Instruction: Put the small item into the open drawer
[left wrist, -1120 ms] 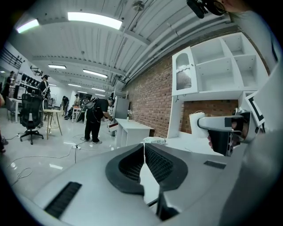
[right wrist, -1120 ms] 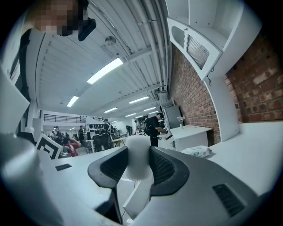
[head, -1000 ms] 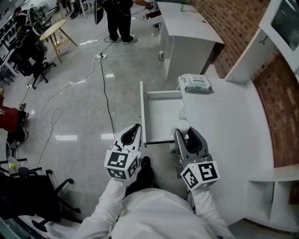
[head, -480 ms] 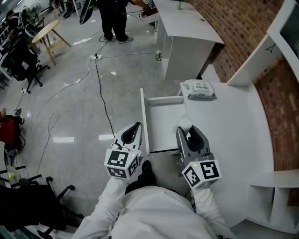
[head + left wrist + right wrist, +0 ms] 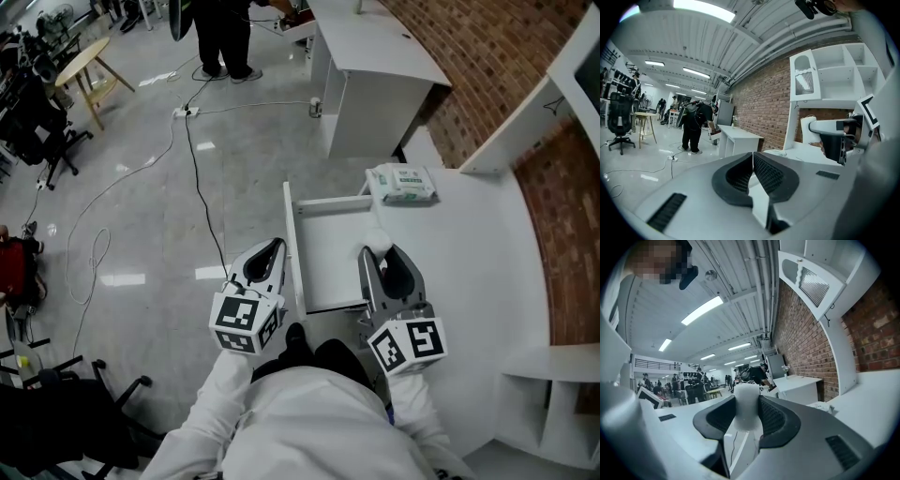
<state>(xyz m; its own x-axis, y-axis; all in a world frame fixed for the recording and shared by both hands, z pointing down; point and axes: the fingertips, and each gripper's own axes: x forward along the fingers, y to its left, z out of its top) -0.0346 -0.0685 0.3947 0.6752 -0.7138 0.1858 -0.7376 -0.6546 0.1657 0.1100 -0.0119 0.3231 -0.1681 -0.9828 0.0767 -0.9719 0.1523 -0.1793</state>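
Observation:
The small item (image 5: 378,240) is a white foam-like piece, and my right gripper (image 5: 379,253) is shut on it. In the right gripper view the small item (image 5: 746,401) fills the gap between the ribbed pads of the right gripper (image 5: 746,417). It hangs over the right side of the open white drawer (image 5: 290,234), by the counter's edge. My left gripper (image 5: 271,247) hovers just left of the drawer's front panel, over the floor. In its own view the left gripper (image 5: 752,158) is shut with nothing in it.
A pack of wipes (image 5: 403,183) lies on the white counter (image 5: 469,272) beyond the drawer. A white desk (image 5: 375,56) stands further back along the brick wall. Cables (image 5: 202,169) run across the floor, a person (image 5: 220,37) stands at the back, and chairs (image 5: 37,112) are at the left.
Both grippers have moved forward along the drawer, so its near edge now lies further behind their tips. The right gripper still holds the white item; the left stays shut.

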